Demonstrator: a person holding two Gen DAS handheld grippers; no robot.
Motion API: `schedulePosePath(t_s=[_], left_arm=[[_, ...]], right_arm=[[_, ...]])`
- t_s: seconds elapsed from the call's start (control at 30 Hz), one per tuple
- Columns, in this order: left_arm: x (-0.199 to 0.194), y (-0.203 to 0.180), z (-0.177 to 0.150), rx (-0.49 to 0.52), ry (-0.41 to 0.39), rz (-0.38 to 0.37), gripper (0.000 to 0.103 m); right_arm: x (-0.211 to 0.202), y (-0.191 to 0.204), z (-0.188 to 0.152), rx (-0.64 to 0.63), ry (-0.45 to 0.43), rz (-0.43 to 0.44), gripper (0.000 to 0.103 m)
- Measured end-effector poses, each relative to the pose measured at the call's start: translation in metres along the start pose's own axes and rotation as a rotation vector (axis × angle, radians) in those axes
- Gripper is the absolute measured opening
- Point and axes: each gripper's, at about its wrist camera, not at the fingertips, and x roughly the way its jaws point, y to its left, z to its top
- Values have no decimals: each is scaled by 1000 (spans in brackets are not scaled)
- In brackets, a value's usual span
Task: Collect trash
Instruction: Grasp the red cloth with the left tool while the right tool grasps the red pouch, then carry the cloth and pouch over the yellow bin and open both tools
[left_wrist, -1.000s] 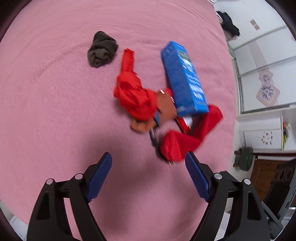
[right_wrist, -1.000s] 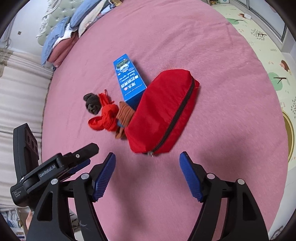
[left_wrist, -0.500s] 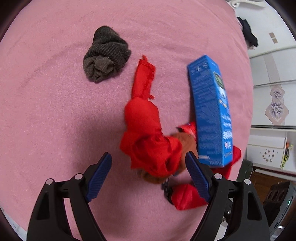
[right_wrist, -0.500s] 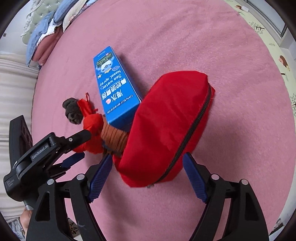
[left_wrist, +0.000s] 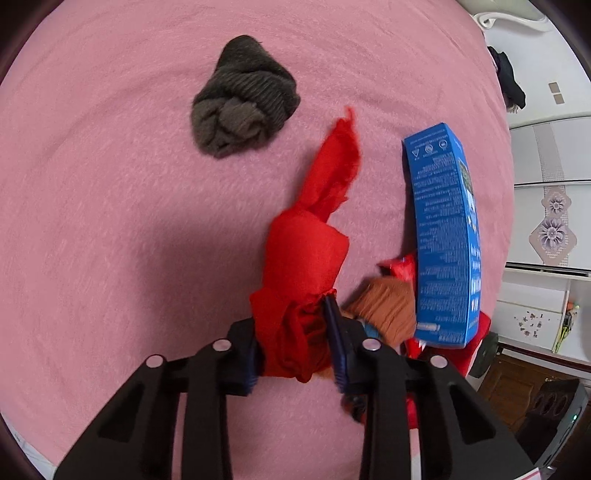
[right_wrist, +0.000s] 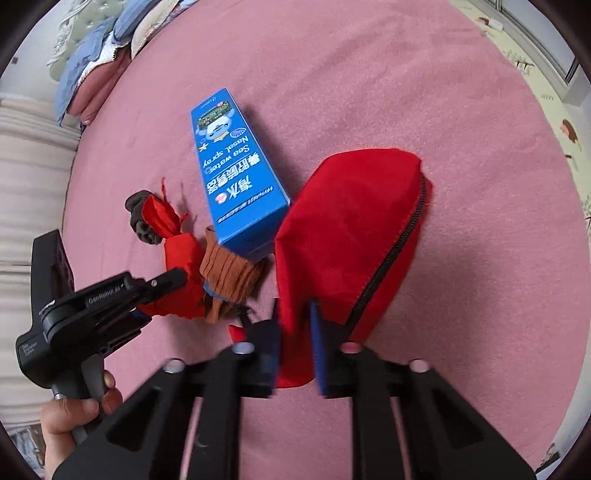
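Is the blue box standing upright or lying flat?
Lying flat. The blue box rests on its long side on the pink blanket, one end against the red pouch.

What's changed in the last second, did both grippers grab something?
Yes. The left gripper moved in and shut on the red crumpled wrap; the right gripper advanced and shut on the red zip pouch. The blue box and dark sock stayed put.

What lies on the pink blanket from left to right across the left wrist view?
Dark grey knitted sock bundle → crumpled red paper, clamped by the left gripper → brown ribbed sock → tall blue cardboard box.
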Motion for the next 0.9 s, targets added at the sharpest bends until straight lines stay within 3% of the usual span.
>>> schedulePosePath(t_s=[0.13,0.47,0.9], left_arm=[[-7,8,-20,7,1,4,26],[-25,31,-93,12,46,-15,23],[-17,1,-208,148,170,-31,17]], right_arm=[[-9,-5,-11,-7,-13,10,5],[-34,-27,-58,24,-22,27,3],[-75,-79,-147,98,3,43,3]])
